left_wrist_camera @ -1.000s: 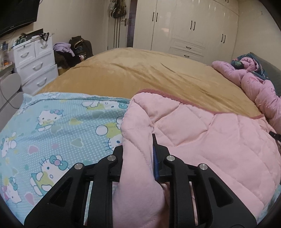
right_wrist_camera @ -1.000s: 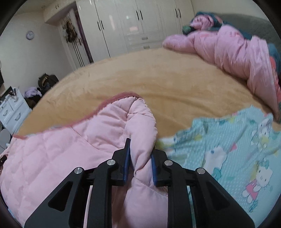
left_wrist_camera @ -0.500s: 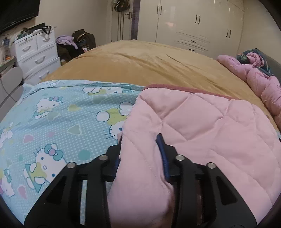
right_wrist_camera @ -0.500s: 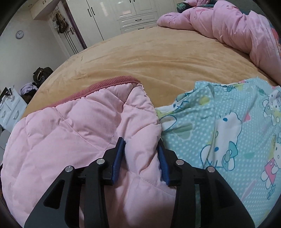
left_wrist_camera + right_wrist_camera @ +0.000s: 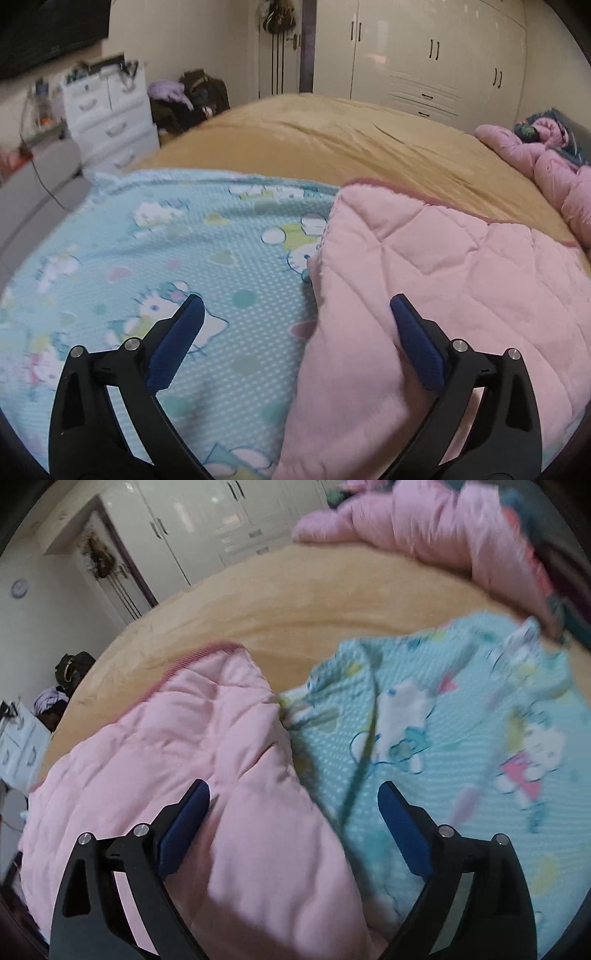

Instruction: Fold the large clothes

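Observation:
A pink quilted garment (image 5: pixel 443 280) lies folded over on a light blue cartoon-print cloth (image 5: pixel 166 251), on a tan bed cover (image 5: pixel 332 140). My left gripper (image 5: pixel 295 306) is open, its jaws spread wide over the garment's left folded edge, holding nothing. In the right wrist view the same pink garment (image 5: pixel 207 746) lies left of the blue cloth (image 5: pixel 461 720). My right gripper (image 5: pixel 293 790) is open too, straddling the garment's right edge without gripping it.
A crumpled pink duvet (image 5: pixel 554 177) lies at the bed's far right, also in the right wrist view (image 5: pixel 424 528). White drawers (image 5: pixel 110 118) and a dark bag (image 5: pixel 199 96) stand left of the bed. White wardrobes (image 5: pixel 424 55) line the far wall.
Both grippers were shut on folds of the pink garment; both have opened wide and let it go. The garment now lies flat on the blue cloth.

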Action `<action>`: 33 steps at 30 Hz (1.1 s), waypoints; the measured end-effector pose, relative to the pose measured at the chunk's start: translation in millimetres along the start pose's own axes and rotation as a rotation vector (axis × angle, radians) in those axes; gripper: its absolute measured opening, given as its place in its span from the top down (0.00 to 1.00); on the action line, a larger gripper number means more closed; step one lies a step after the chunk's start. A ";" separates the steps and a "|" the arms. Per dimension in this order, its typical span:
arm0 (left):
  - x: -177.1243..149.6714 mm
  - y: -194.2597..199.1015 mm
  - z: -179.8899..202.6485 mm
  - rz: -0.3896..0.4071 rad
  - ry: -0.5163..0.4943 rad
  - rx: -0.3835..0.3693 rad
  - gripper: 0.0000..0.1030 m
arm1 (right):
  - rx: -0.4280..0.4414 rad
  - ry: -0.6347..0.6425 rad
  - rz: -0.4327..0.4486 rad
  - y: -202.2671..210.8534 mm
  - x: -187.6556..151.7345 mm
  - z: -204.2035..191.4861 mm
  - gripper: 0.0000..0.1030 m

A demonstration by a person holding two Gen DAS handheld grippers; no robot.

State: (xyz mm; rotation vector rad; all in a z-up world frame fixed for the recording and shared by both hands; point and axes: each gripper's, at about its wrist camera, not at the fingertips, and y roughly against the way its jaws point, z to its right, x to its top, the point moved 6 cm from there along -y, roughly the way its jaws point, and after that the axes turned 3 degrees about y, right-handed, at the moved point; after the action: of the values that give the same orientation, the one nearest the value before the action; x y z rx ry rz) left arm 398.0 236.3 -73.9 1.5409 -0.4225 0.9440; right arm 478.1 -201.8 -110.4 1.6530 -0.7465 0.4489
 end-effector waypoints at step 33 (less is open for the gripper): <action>-106.8 25.4 128.7 -0.087 -0.139 -0.179 0.08 | 0.172 0.555 -0.108 11.6 -118.0 -182.2 0.04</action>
State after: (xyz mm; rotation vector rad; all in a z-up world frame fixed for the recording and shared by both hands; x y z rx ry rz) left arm 356.7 82.9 -132.0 1.4540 -0.5201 0.7147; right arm 404.8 0.7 -139.7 1.6077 -0.2095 0.8672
